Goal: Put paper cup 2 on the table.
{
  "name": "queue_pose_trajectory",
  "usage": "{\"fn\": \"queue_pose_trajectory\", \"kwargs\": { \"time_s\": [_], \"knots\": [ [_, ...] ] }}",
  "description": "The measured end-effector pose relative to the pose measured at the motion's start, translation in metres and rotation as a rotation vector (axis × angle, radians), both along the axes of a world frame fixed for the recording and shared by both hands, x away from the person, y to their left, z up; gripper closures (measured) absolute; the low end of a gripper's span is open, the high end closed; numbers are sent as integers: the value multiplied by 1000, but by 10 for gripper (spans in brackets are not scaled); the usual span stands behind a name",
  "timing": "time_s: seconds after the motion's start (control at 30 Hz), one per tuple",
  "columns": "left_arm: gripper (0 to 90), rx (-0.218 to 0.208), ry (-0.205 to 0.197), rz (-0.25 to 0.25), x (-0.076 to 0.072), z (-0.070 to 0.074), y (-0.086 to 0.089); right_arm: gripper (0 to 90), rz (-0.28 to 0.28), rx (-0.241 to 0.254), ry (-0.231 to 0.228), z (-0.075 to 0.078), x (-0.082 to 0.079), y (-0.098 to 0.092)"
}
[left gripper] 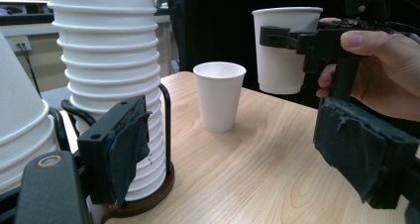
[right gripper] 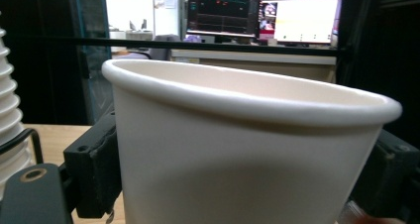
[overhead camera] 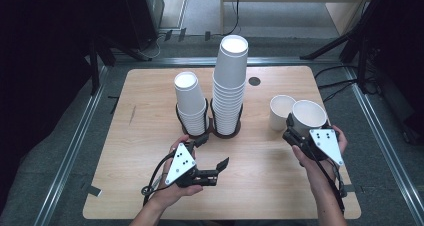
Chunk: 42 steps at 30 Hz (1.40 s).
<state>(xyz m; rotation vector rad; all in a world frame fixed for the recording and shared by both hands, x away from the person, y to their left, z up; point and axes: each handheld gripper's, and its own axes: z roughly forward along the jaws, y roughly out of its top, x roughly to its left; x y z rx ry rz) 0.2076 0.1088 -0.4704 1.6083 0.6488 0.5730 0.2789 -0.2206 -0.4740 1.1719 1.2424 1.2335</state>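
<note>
From the high view, my right claw (overhead camera: 300,128) holds a white paper cup (overhead camera: 308,115) by its side wall, upright and clear of the pale wooden table (overhead camera: 280,186), just beside a second white paper cup (overhead camera: 280,112) that stands on the wood. My left claw (overhead camera: 212,153) waits near the tall stack of white paper cups (overhead camera: 230,86) and the shorter stack (overhead camera: 191,103), each in a dark ring holder — jaws apart, nothing between them.

In the left gripper view, the held cup (left gripper: 285,48) hangs above the tabletop with the standing cup (left gripper: 219,95) near it, and my left pads (left gripper: 126,149) are bare.

In the right gripper view, the cup wall (right gripper: 237,174) sits between both black jaws, rim level.

I judge this cup very light and thin — it will dent if I squeeze harder and could slip if I ease off. The best hold is across the wall under the rolled rim, where it is stiffest.
</note>
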Motion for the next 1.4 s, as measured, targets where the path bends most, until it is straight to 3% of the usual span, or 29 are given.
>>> {"fn": "queue_pose_trajectory", "kwargs": {
  "time_s": [0.4,0.53,0.7,0.83,0.9,1.17,1.4],
  "knots": [
    [142,3,25,50,-2,-5,21,118,-3,22,9,-17,9,-9],
    [142,8,33,71,-3,-8,32,118,-15,62,-6,-26,12,-12],
    [142,2,45,103,-7,-11,48,118,-28,75,2,-36,15,-18],
    [142,-3,52,124,-10,-14,58,117,-10,65,39,-42,14,-18],
    [142,-5,55,133,-10,-14,63,117,0,33,63,-45,12,-17],
    [142,-26,59,168,-12,-15,76,113,36,-15,150,-54,10,-18],
    [140,-28,71,190,-12,-19,83,111,69,-32,168,-61,8,-15]
  ]
}}
